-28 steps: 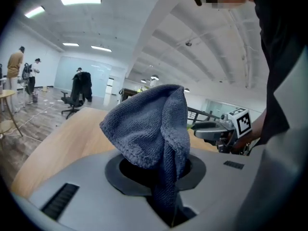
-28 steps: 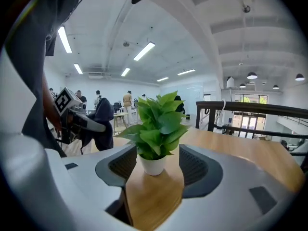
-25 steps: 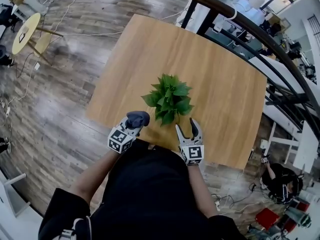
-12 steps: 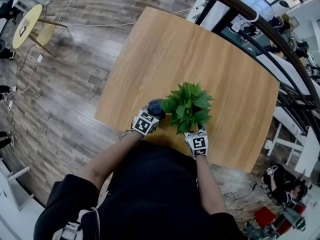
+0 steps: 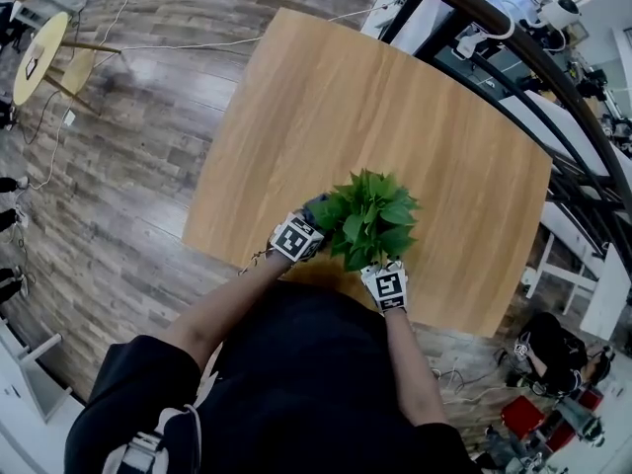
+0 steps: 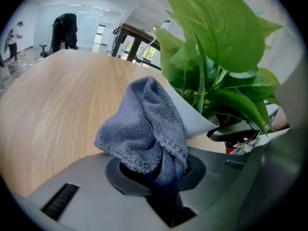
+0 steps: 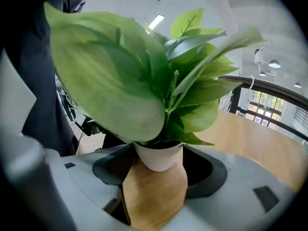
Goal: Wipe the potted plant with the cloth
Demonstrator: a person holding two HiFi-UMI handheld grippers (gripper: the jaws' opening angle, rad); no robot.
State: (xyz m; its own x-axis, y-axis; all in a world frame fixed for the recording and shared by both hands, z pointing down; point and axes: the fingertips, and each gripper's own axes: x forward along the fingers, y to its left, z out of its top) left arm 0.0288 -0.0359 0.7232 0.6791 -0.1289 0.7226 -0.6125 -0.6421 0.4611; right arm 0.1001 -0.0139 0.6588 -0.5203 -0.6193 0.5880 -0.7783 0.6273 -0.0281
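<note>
The potted plant [image 5: 370,215], green leaves in a small white pot [image 7: 159,157], stands near the front edge of the wooden table [image 5: 326,107]. My left gripper [image 6: 156,174] is shut on a bunched grey-blue cloth [image 6: 147,129], which sits right beside the pot's left side [image 6: 192,117], under the leaves. My right gripper [image 7: 155,177] reaches in from the front. Its jaws have just been opening and stand wide on either side of the pot, without gripping it. In the head view the leaves hide both grippers' tips and only the marker cubes [image 5: 296,238] show.
The table's front edge runs just behind both grippers. A dark curved railing [image 5: 553,77] passes the table's far right side. A small round yellow table [image 5: 35,52] stands on the wood floor far to the left. A person [image 6: 14,37] stands far off.
Both grippers have moved forward and down to the plant. The cloth has come in against the plant's left side. The right gripper's jaws have slid under the leaves around the pot.
</note>
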